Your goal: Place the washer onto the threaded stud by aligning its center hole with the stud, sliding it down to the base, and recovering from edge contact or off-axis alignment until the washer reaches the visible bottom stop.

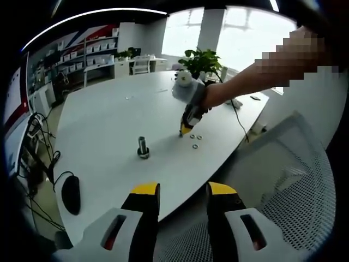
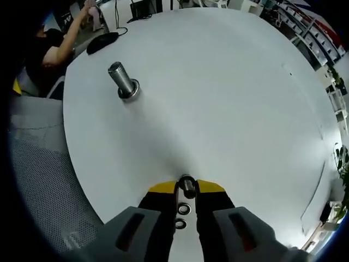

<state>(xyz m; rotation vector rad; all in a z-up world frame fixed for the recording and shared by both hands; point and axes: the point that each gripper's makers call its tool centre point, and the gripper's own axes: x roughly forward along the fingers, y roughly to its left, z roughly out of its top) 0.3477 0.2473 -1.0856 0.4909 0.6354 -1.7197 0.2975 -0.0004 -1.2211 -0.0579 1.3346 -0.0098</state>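
Step in hand, as I judge it: picking up a washer; nothing is on the stud (image 2: 124, 80) yet. The stud stands upright on its collar on the white table (image 2: 229, 87), bare as far as the right gripper view shows. Right gripper (image 2: 187, 187) is down at the table surface, well apart from the stud, on the side away from the black mouse (image 2: 102, 41). Its yellow-tipped jaws stand narrow, with one washer (image 2: 187, 184) between the tips and apparently pinched on edge; I cannot tell for certain that the grip is firm. Two more washers (image 2: 183, 208) lie flat on the table just behind the tips, between the jaw bodies. In the left gripper view the right gripper (image 1: 185, 129) shows tip-down on the table beside a few loose washers (image 1: 196, 137), the stud (image 1: 143, 147) lying between it and the camera. Left gripper (image 1: 182, 192) hovers off the table edge on the near side of the stud, jaws parted to a moderate gap, holding and touching nothing. Next move, in my judgement: lift the pinched washer clear, carry it across to the stud, turn it flat so its hole sits over the stud top, then lower it. Risk: an edge-on grip makes off-axis contact with the threads likely.
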